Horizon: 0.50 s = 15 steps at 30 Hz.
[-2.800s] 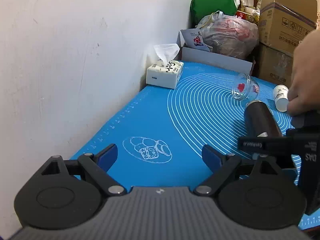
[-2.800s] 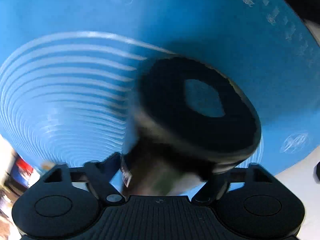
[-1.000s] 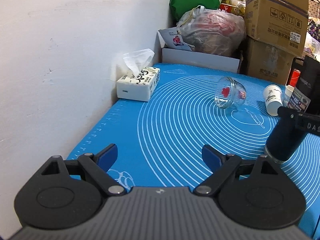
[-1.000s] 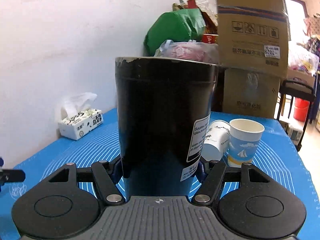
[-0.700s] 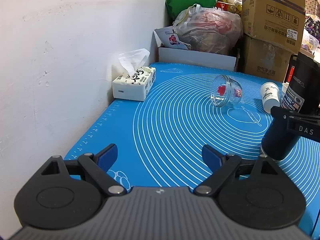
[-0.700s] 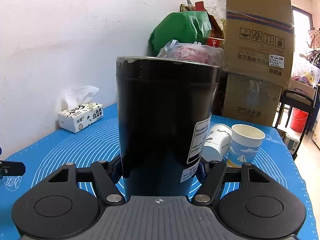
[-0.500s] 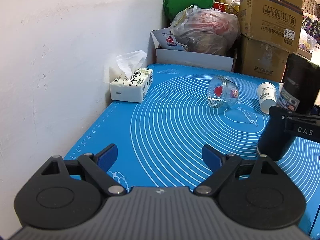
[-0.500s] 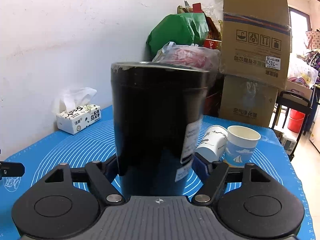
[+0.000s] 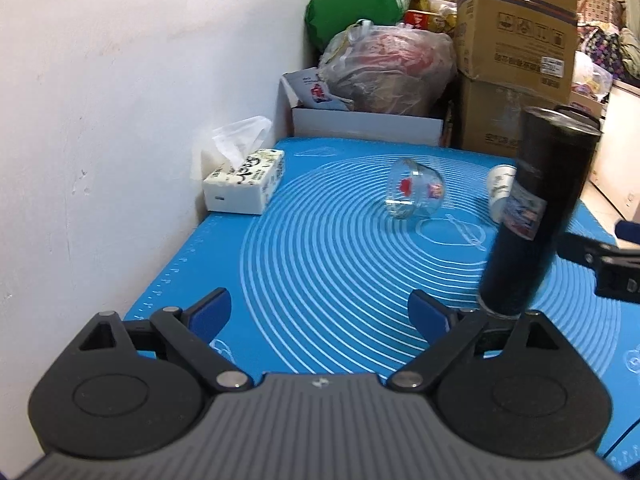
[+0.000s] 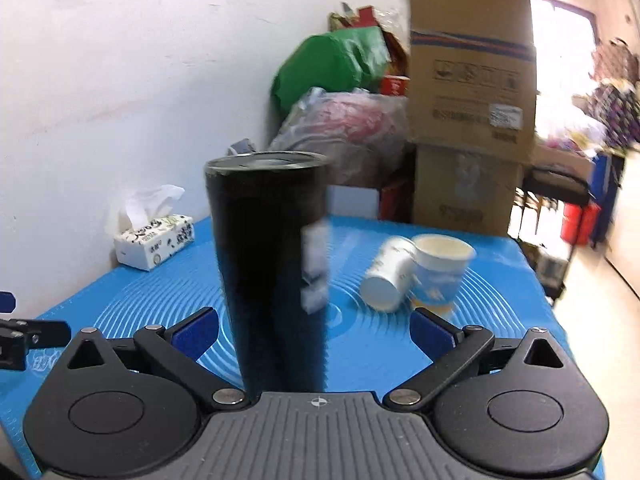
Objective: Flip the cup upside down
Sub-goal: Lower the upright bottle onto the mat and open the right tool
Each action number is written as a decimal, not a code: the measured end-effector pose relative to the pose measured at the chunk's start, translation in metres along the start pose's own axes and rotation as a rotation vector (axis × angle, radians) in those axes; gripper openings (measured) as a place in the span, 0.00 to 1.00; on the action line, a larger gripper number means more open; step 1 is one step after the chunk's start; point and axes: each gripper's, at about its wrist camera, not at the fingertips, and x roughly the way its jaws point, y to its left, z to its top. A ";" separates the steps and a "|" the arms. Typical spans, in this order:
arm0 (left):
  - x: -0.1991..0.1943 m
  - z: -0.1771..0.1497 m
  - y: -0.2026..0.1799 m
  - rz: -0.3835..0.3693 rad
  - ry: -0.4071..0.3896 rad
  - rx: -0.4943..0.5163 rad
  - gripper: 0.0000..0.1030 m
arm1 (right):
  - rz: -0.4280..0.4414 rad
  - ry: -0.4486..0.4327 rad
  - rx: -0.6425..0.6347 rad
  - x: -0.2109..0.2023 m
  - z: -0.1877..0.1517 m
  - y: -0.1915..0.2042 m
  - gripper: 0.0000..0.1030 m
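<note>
A tall black cup point(image 10: 272, 268) with a white label stands on the blue mat point(image 10: 400, 352), its flat base up. My right gripper point(image 10: 314, 330) is open, its jaws spread wide and apart from the cup, which stands just in front of them, left of centre. In the left wrist view the cup point(image 9: 532, 216) stands at the right, with part of the right gripper point(image 9: 608, 264) beside it. My left gripper point(image 9: 320, 312) is open and empty, low over the mat.
A clear glass bowl point(image 9: 414, 194) lies tipped mid-mat. One paper cup point(image 10: 388, 276) lies on its side against an upright one point(image 10: 438, 274). A tissue box point(image 9: 244, 188) sits by the white wall. Cardboard boxes point(image 9: 516, 60) and bags point(image 9: 392, 72) crowd the far end.
My right gripper has opened and let go of the black cup, then drawn back from it. The cup now stands alone on the mat. The left gripper has shifted slightly.
</note>
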 end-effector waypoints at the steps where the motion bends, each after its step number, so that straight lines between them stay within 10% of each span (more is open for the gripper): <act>1: -0.004 0.000 -0.003 -0.009 0.001 0.003 0.92 | -0.012 0.011 0.011 -0.010 -0.002 -0.004 1.00; 15: -0.062 -0.018 -0.049 -0.072 0.000 0.099 0.92 | -0.070 0.123 0.046 -0.105 -0.021 -0.014 1.00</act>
